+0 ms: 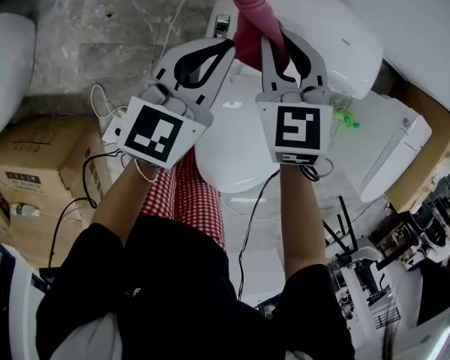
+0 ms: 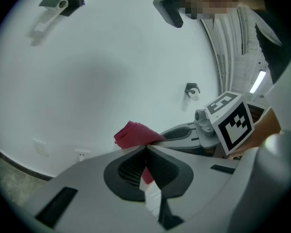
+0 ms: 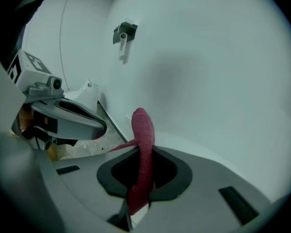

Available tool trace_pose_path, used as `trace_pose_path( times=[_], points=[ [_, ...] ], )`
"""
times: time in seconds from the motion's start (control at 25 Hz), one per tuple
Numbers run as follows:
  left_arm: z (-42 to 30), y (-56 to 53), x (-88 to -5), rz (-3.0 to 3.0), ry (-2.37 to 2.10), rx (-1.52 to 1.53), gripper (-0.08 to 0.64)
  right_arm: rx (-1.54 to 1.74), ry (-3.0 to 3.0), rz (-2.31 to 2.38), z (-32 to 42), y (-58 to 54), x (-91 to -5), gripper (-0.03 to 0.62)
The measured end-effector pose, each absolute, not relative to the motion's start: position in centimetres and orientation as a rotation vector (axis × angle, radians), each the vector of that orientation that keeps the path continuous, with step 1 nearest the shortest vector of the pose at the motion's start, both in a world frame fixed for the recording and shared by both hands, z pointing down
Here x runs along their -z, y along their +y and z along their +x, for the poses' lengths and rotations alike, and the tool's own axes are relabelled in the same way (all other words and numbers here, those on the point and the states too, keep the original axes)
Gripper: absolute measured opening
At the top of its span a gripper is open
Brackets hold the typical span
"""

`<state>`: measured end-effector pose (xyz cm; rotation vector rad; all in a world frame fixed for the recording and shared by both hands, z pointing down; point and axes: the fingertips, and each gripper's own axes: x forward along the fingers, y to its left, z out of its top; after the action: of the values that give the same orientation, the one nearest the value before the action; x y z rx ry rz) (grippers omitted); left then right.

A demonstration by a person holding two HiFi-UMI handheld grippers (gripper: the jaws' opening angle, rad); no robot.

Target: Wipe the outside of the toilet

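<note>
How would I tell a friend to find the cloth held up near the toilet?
Start at the big white toilet at the top of the head view. Right in front of it, the right gripper pinches a red cloth in its jaws. It is plain deep pink-red and bunched, unlike the red-and-white checked clothing below.

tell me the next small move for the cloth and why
Probably press the red cloth flat onto the toilet and begin a stroke. The right gripper is clamped on the cloth, which stands bunched just beside that white outer surface.
</note>
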<state>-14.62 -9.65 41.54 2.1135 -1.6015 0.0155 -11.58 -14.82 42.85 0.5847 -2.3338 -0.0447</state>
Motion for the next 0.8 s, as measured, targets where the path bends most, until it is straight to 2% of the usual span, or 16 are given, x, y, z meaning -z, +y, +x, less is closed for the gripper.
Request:
trace_pose_path(
  times=[0.8],
  points=[
    [-12.0, -10.6, -41.0, 2.165, -1.567, -0.038, 0.009, 0.129, -2.265, 0.729, -5.4, -18.4, -41.5, 0.055]
  ],
)
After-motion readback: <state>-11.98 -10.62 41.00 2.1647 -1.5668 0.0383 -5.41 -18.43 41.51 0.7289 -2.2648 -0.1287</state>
